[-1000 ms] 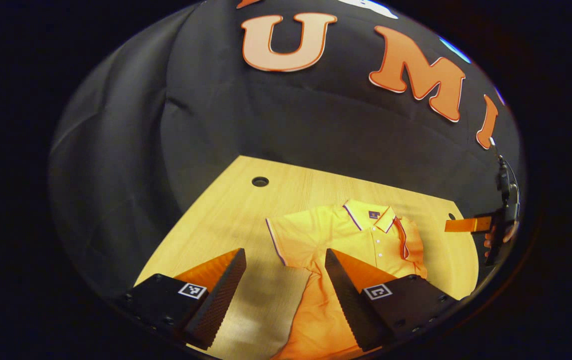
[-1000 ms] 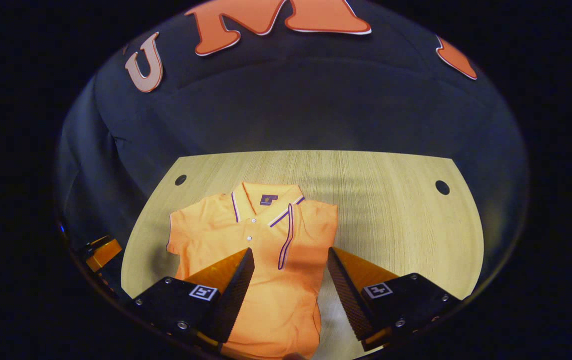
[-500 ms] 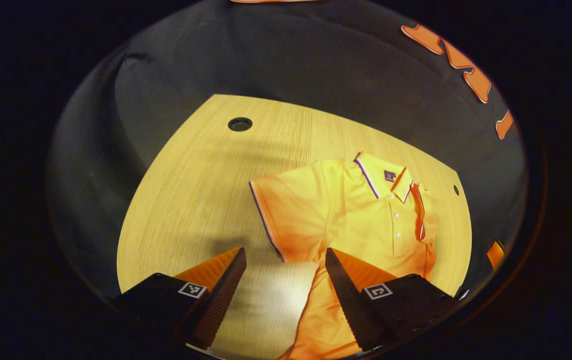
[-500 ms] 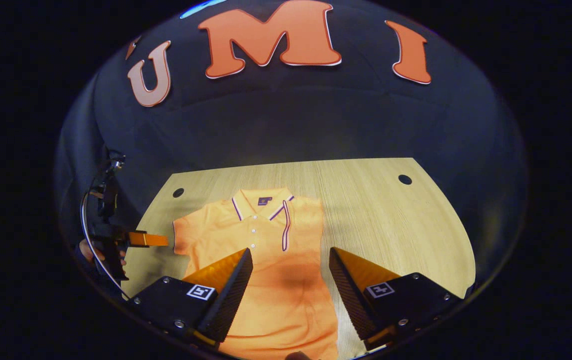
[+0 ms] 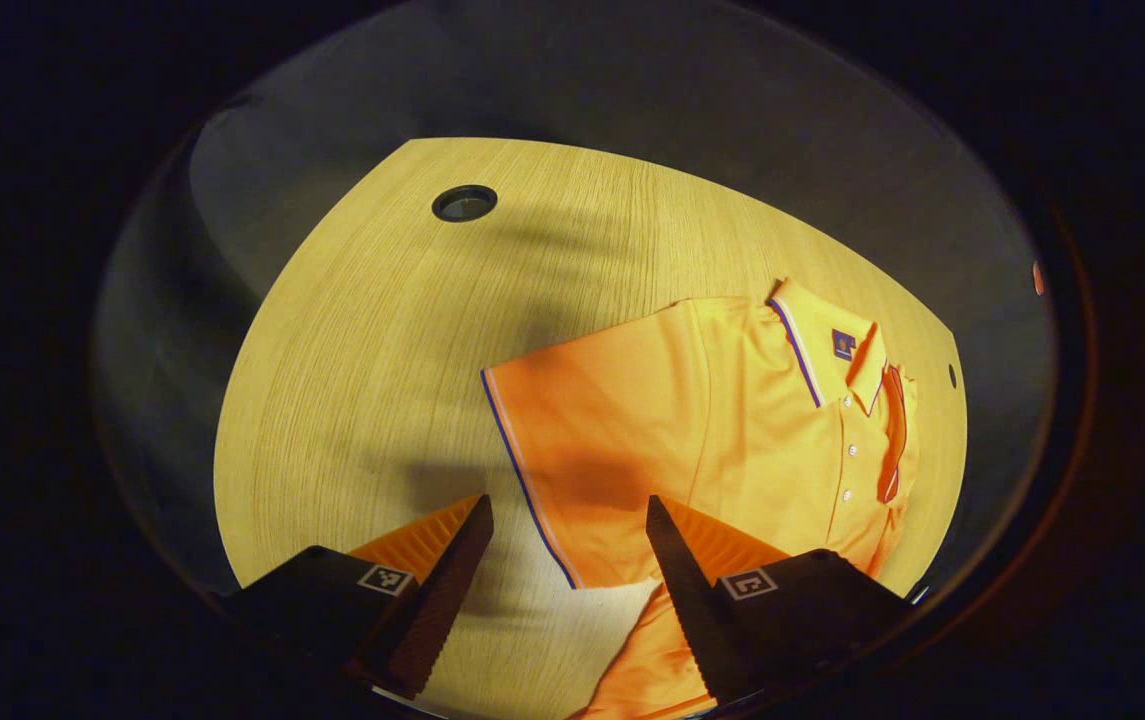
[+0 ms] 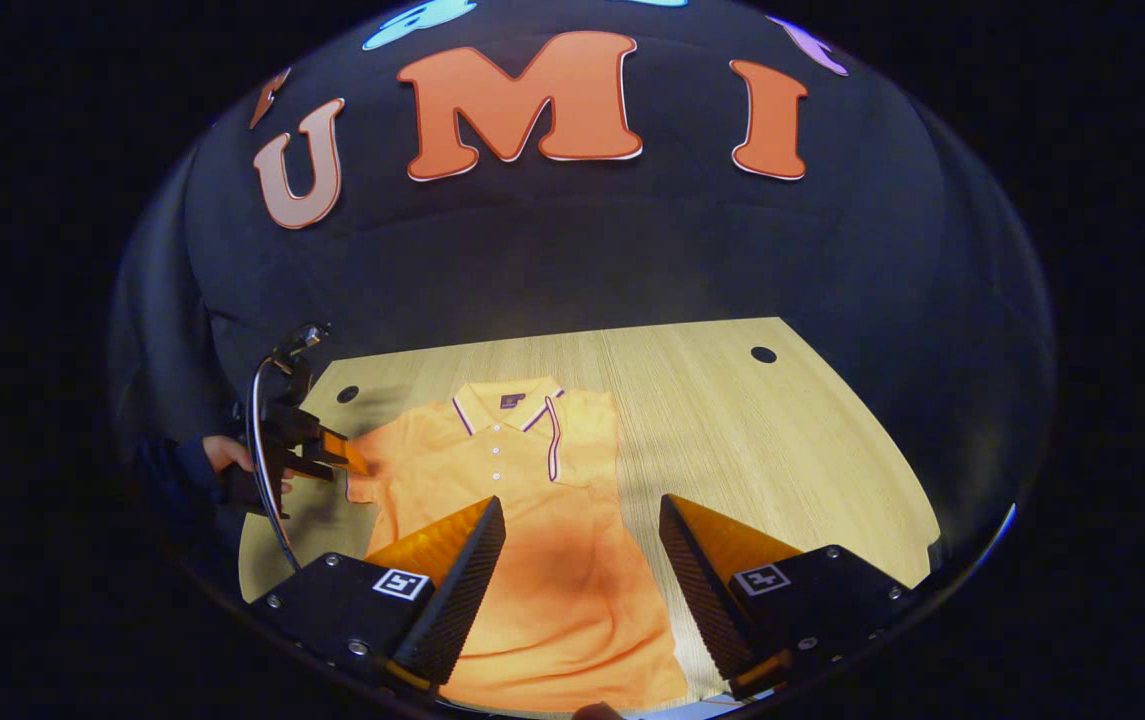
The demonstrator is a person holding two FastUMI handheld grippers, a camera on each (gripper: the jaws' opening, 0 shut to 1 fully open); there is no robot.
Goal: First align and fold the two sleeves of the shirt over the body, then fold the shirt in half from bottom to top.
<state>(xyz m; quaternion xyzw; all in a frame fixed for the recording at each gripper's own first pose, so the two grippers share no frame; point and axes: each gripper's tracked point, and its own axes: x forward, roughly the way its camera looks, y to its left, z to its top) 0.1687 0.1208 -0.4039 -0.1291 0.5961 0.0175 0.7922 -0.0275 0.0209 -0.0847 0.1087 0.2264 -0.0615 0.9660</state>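
Left tool (image 5: 567, 580): fingers apart, empty, poised over the unfolded sleeve (image 5: 582, 450). Right tool (image 6: 582, 575): fingers apart, empty, above the shirt (image 6: 532, 540), which lies flat on the desk (image 6: 752, 450). Risk: a pinch taking the body cloth beneath would drag the shirt askew.

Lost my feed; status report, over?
Left gripper open at unfolded sleeve. Right gripper open above shirt. Other sleeve folded. Nothing blocking.
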